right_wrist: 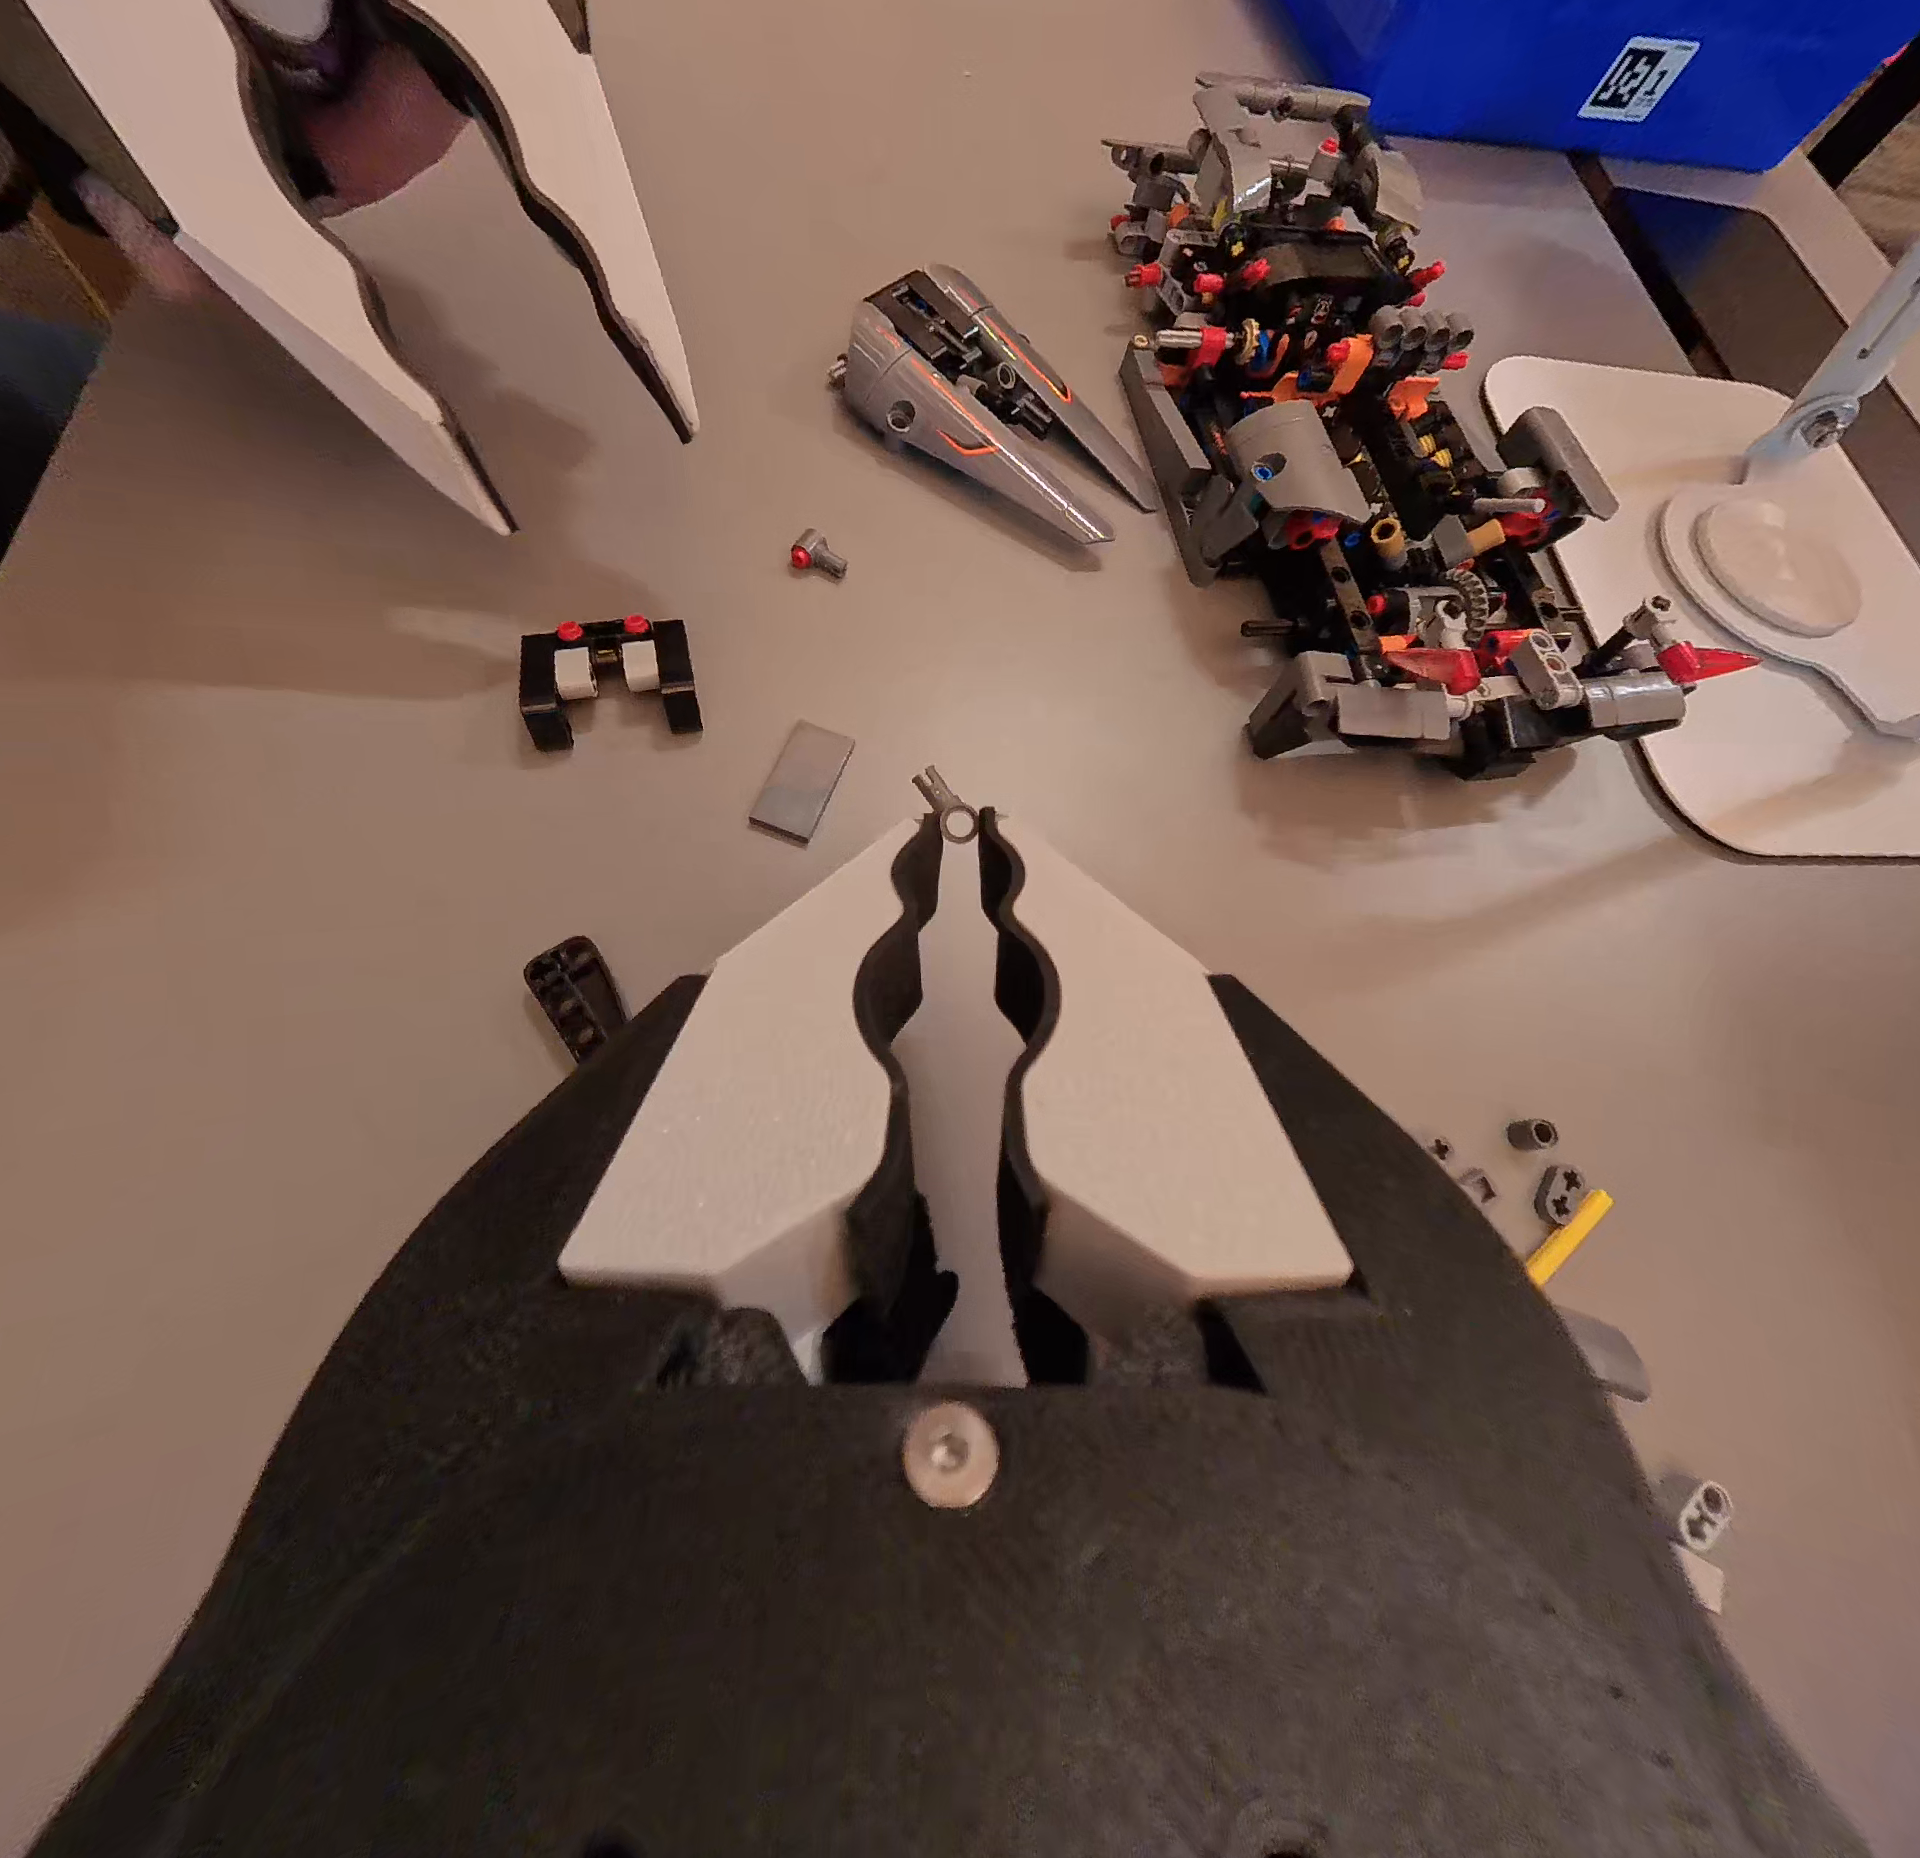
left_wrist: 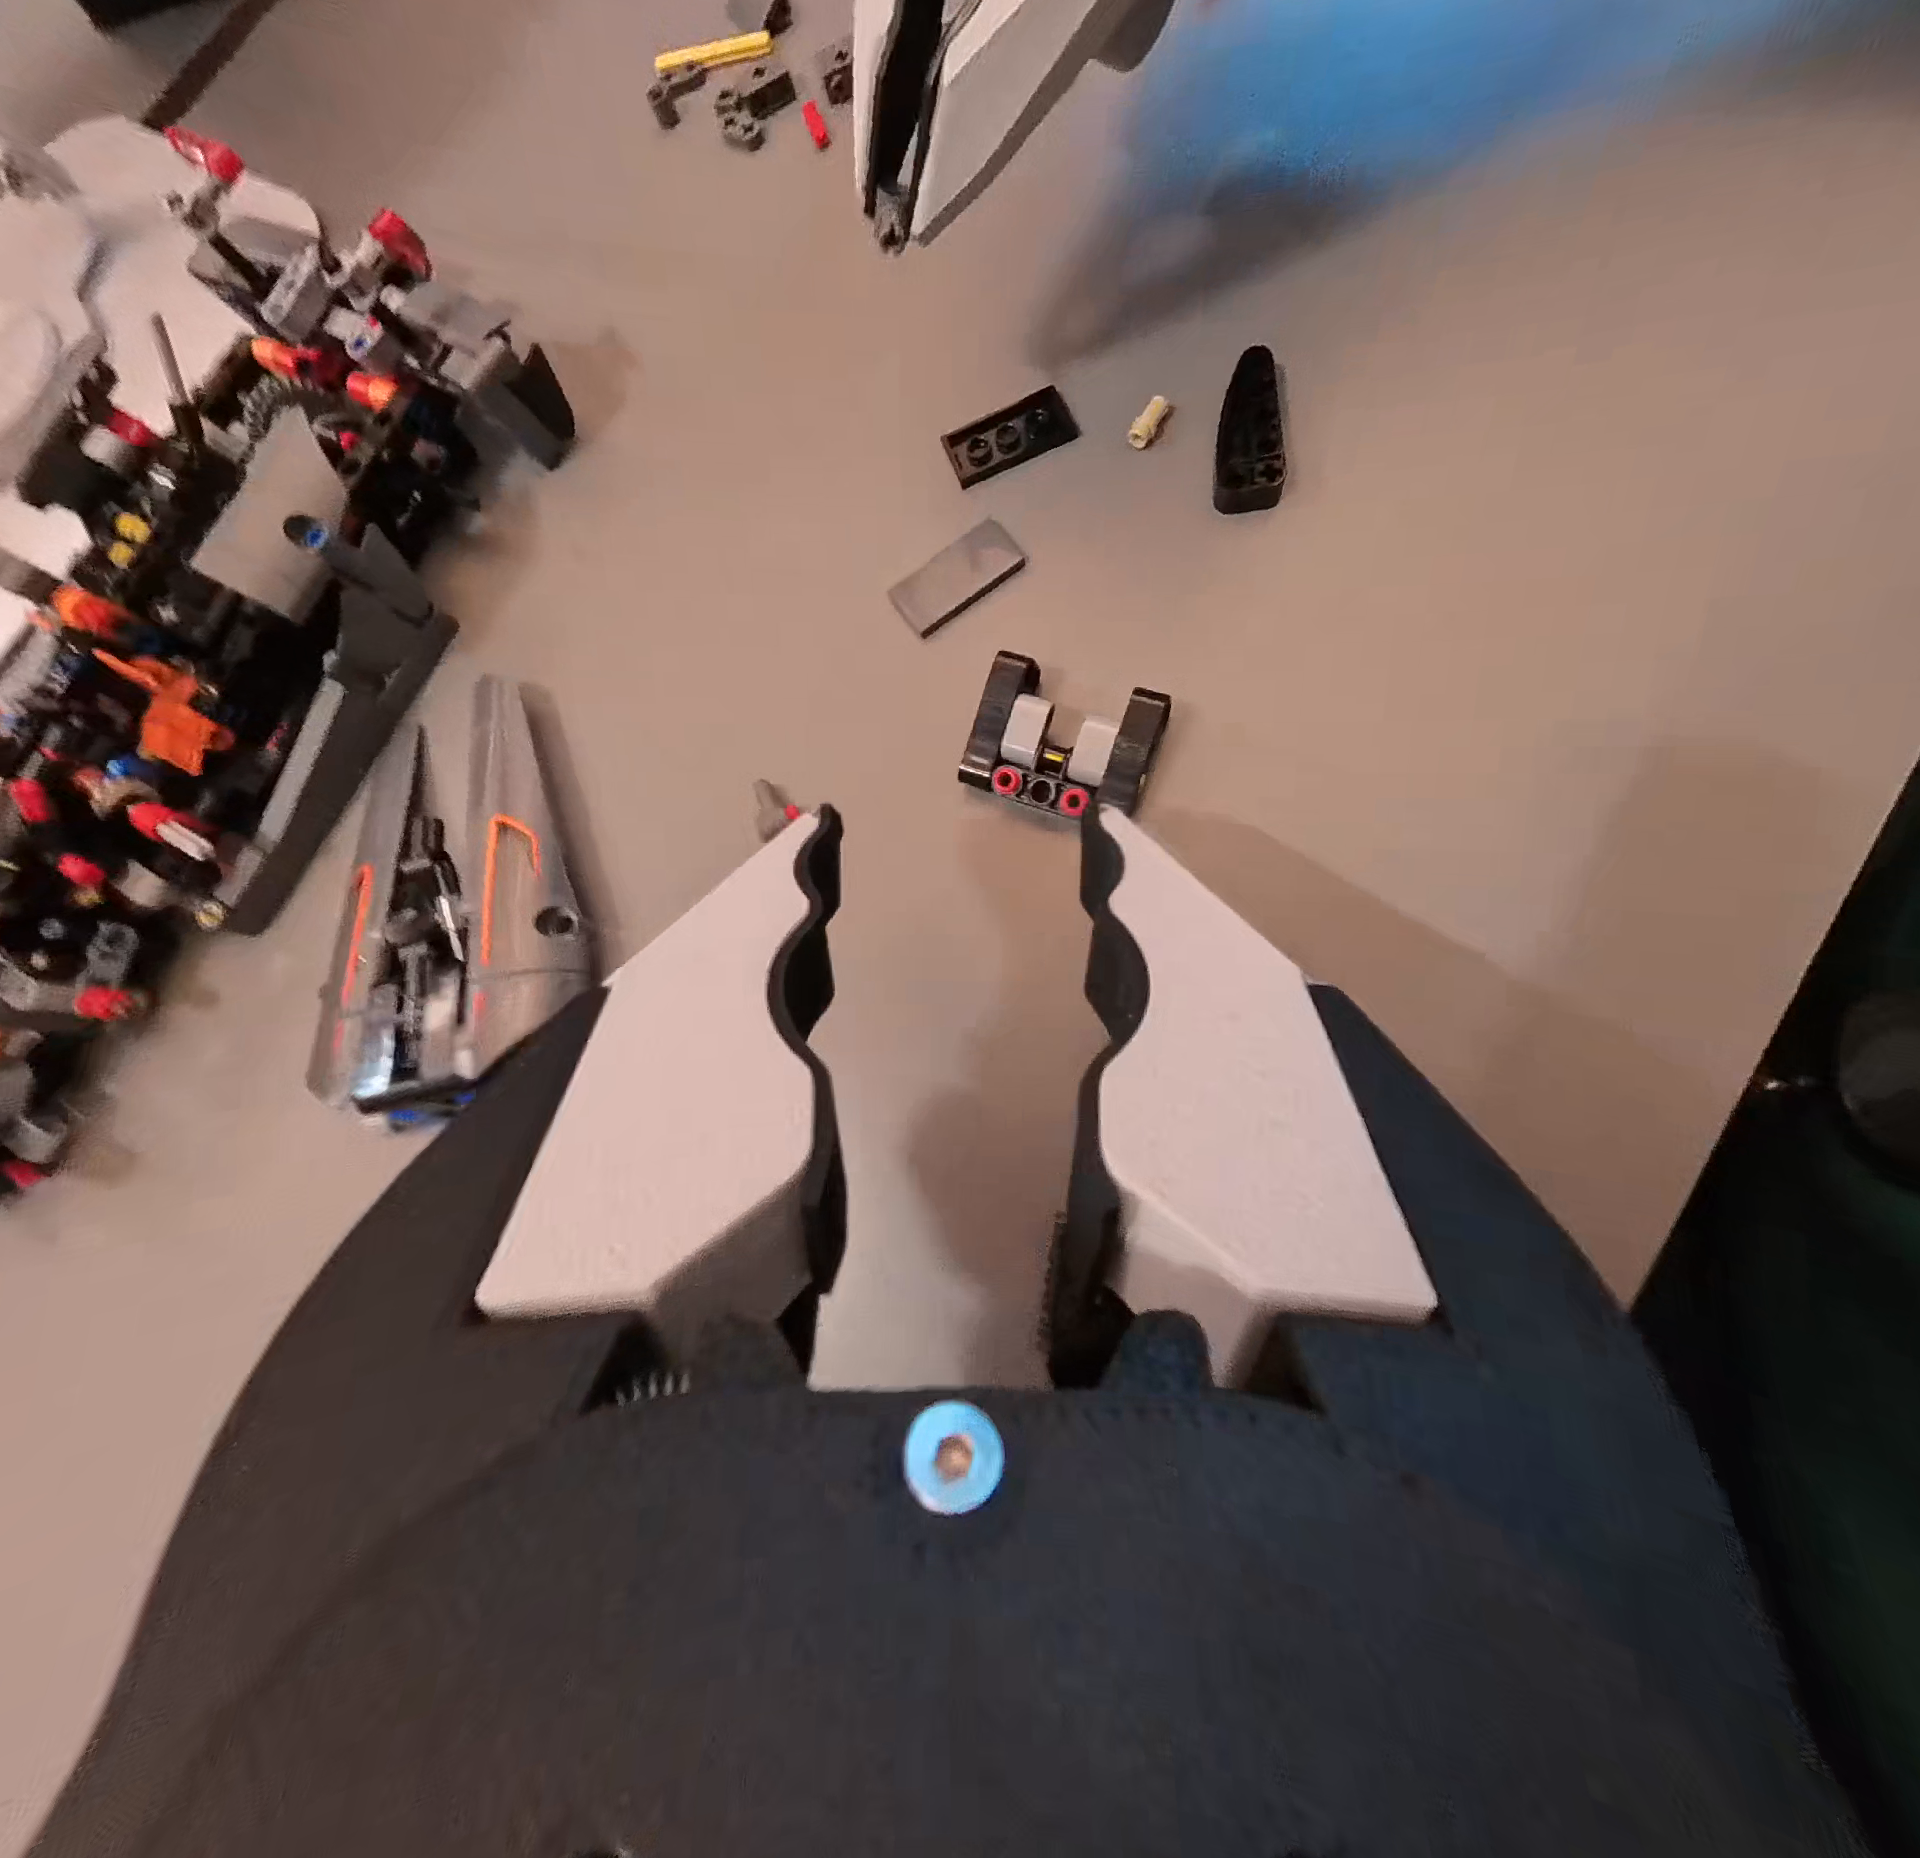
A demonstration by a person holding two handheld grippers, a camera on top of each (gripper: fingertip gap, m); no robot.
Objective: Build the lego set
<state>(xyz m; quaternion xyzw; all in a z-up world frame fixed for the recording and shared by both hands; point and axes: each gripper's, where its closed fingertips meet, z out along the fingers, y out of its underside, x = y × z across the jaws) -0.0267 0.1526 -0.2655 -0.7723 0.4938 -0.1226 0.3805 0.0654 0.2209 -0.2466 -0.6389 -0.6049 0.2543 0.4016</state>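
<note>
Nearest the right wrist camera, the right gripper (right_wrist: 958, 821) pinches a small grey pin connector (right_wrist: 948, 809) at its fingertips above the table (right_wrist: 312, 977); the left gripper (left_wrist: 956, 821) hangs wide apart, holding nothing, just short of a black bracket assembly (left_wrist: 1060, 743); the half-built lego car (right_wrist: 1403, 437) lies far right, a grey wedge panel (right_wrist: 987, 406) beside it.
</note>
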